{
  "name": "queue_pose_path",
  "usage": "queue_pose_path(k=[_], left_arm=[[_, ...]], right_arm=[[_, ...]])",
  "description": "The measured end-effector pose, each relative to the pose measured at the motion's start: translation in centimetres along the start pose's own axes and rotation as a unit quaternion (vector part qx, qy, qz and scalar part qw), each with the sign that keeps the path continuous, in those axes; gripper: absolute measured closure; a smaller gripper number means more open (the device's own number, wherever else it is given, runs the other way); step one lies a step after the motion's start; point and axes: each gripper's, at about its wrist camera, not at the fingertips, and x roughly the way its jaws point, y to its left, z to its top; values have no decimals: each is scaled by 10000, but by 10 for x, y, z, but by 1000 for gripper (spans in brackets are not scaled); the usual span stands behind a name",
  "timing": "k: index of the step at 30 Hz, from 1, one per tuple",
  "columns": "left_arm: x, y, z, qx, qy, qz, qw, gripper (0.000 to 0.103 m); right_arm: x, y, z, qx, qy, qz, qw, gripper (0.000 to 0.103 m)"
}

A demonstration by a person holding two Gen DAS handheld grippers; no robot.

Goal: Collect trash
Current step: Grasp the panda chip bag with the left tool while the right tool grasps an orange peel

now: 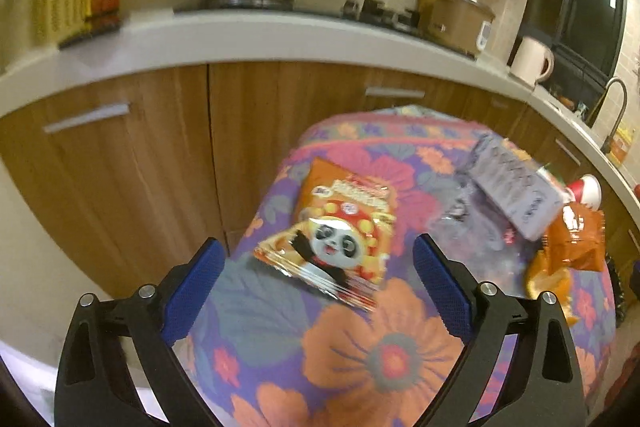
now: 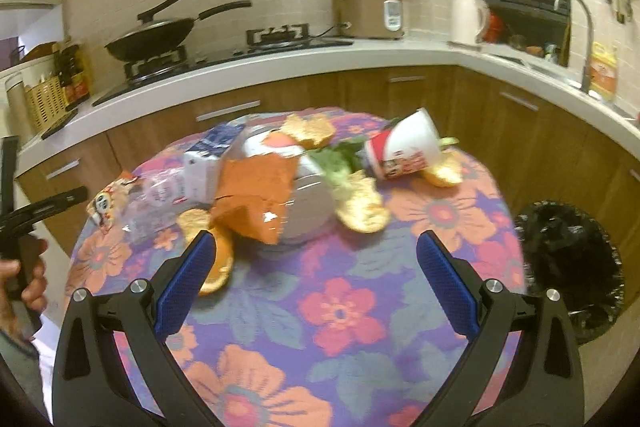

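A round table with a floral cloth (image 2: 340,311) carries trash. A panda snack wrapper (image 1: 336,239) lies just ahead of my open, empty left gripper (image 1: 318,255); it also shows in the right wrist view (image 2: 106,205). Beside it lie a clear plastic bag (image 1: 472,227), a milk carton (image 2: 210,159) and an orange snack bag (image 2: 256,199). A tipped red and white cup (image 2: 404,149), orange peels (image 2: 362,205) and greens (image 2: 334,161) lie around a white bowl (image 2: 312,203). My right gripper (image 2: 312,251) is open and empty above the cloth.
A bin with a black liner (image 2: 568,267) stands on the floor right of the table. Behind is a kitchen counter (image 2: 280,63) with a wok (image 2: 152,35), rice cooker (image 2: 370,11), kettle (image 2: 468,19) and sink tap (image 2: 580,27). The left hand-held gripper (image 2: 24,219) shows at the left edge.
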Motion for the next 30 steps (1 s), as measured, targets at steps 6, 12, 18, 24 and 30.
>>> queue_pose_path(k=[6, 12, 18, 24, 30], left_arm=[[32, 4, 8, 114, 611, -488, 9969, 13], [46, -9, 3, 520, 821, -288, 9949, 29], [44, -7, 3, 437, 736, -396, 9955, 50], [42, -11, -3, 403, 746, -507, 9951, 91], [27, -9, -9, 290, 663, -625, 9954, 97]], right_arm=[[29, 39, -7, -56, 514, 522, 9973, 8], [61, 54, -2, 96, 960, 498, 9941, 8], [87, 56, 1, 276, 1378, 495, 9888, 10], [96, 70, -4, -58, 1641, 535, 9850, 54], [86, 76, -7, -267, 1584, 583, 9853, 82]])
